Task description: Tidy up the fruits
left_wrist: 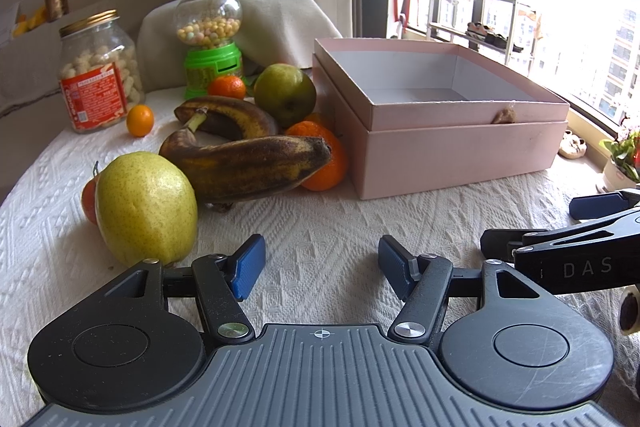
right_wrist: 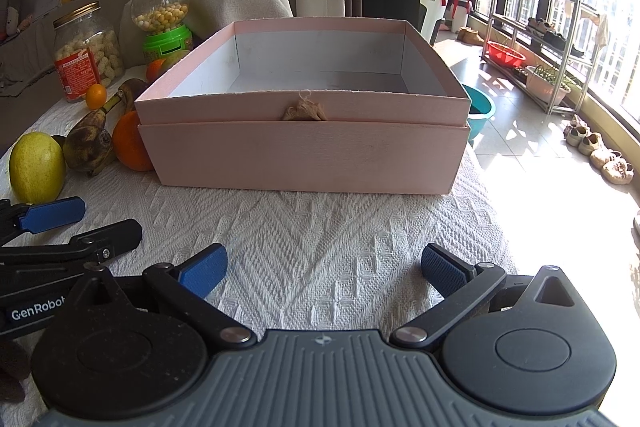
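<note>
The fruits lie in a loose heap on the white textured tablecloth (left_wrist: 320,227), toward the table's left side, just beside the left wall of the pink box (right_wrist: 304,155). Nearest the left gripper (left_wrist: 321,263) sits a yellow-green pear (left_wrist: 146,209), speckled with fine dots, with a reddish fruit half hidden behind it. Two overripe bananas (left_wrist: 244,163), mostly brown-black with streaks of yellow, curve across the middle of the heap; the front one rests against an orange (left_wrist: 326,167) that touches the box. Behind them stand a duller green pear (left_wrist: 285,93) and a small tangerine (left_wrist: 227,87), and a little round orange fruit (left_wrist: 140,121) sits apart, next to a glass jar (left_wrist: 98,71) of pale snacks with a red label. A green candy dispenser (left_wrist: 210,39) stands at the far edge behind the heap.

The pink box is open and shows a bare white interior, set on a pink base of the same shade, with a small tan knot at its front rim.

The left gripper's blue-padded jaws are spread wide and hold nothing, low over the cloth near the table's front edge. The right gripper (right_wrist: 323,271) is likewise released, facing the box front.
</note>
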Demonstrator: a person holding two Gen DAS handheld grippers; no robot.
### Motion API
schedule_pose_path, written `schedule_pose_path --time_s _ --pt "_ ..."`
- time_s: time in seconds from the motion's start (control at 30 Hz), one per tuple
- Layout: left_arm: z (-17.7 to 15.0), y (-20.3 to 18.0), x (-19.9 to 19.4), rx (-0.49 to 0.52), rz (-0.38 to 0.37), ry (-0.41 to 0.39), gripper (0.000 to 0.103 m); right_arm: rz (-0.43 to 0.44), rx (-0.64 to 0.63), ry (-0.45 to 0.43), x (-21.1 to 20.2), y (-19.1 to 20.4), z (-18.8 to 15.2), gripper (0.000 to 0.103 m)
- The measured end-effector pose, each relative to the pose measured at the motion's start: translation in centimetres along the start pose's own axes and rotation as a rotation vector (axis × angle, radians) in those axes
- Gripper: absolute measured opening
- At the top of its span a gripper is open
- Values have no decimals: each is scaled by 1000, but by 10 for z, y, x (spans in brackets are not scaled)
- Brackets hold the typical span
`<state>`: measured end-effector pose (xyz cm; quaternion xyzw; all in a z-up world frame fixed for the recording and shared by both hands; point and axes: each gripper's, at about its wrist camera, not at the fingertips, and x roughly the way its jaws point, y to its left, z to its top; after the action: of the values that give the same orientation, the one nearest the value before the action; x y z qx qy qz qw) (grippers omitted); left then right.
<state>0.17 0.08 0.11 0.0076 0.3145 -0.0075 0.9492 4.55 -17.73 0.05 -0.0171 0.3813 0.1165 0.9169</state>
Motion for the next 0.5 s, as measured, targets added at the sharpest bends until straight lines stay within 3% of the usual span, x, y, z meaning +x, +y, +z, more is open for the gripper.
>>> schedule_pose_path --time_s 0.13,0.2,0.23,0.3,0.4,0.5 --pt "3 19 -10 -51 -142 47 65 -46 26 108 -3 7 4 103" --pt "9 35 -26 -93 -236 67 65 -64 38 131 -2 10 5 103" --pt "11 43 -35 -98 -248 58 65 -69 42 135 -2 11 6 103" --pt "15 64 -55 -110 -228 10 65 -73 40 136 -2 14 5 103" --pt "24 106 -71 -144 -126 -51 63 -65 22 146 -1 18 7 103" --pt "29 143 -60 -222 -90 -23 62 20 -14 172 -6 26 12 99"
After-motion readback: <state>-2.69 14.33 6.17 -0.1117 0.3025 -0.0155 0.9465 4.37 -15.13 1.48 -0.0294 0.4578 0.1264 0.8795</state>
